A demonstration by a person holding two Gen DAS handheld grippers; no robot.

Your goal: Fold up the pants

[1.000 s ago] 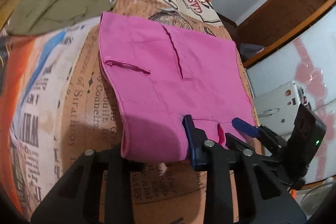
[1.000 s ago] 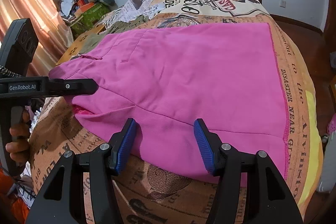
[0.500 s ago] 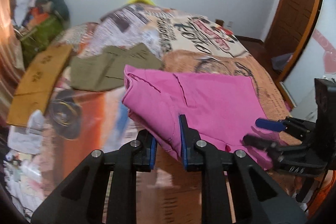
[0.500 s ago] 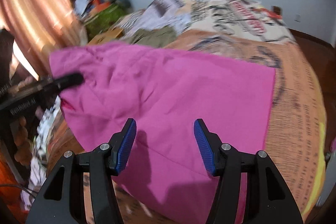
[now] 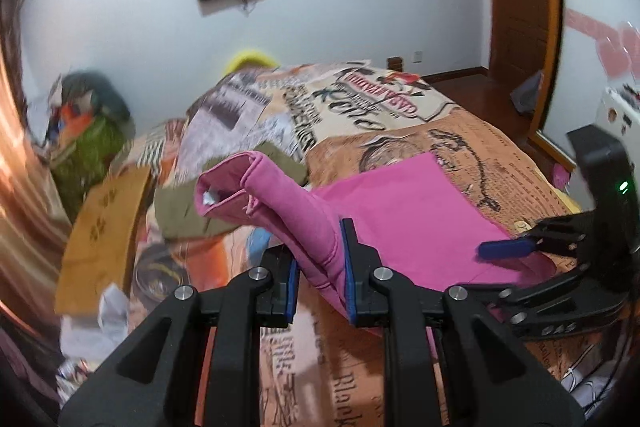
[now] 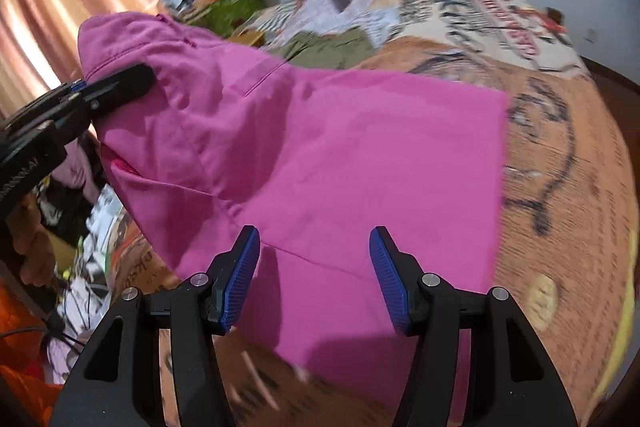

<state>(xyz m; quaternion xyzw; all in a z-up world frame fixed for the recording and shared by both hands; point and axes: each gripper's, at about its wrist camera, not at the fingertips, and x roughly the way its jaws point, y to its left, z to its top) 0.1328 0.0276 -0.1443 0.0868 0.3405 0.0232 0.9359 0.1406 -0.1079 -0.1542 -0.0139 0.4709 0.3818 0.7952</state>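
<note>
The pink pants (image 5: 404, 211) lie on the bed with the printed cover (image 5: 400, 115). My left gripper (image 5: 320, 267) is shut on the pants' waist edge and holds that corner lifted off the bed, so the fabric rises in a fold. In the right wrist view the pants (image 6: 340, 147) drape from the left gripper (image 6: 116, 87) at upper left down to the bed. My right gripper (image 6: 314, 275) is open and empty, just above the near edge of the pants. It also shows in the left wrist view (image 5: 508, 247).
Folded olive-green clothing (image 6: 332, 47) lies on the bed behind the pants. A wooden board (image 5: 104, 223) and clutter sit left of the bed. A curtain (image 6: 60, 7) hangs at left; a wooden door (image 5: 520, 7) is at right.
My left gripper has closed on the pants' waist edge and lifted it up off the bed. The pants now hang from it. The right gripper stays open near the front edge.
</note>
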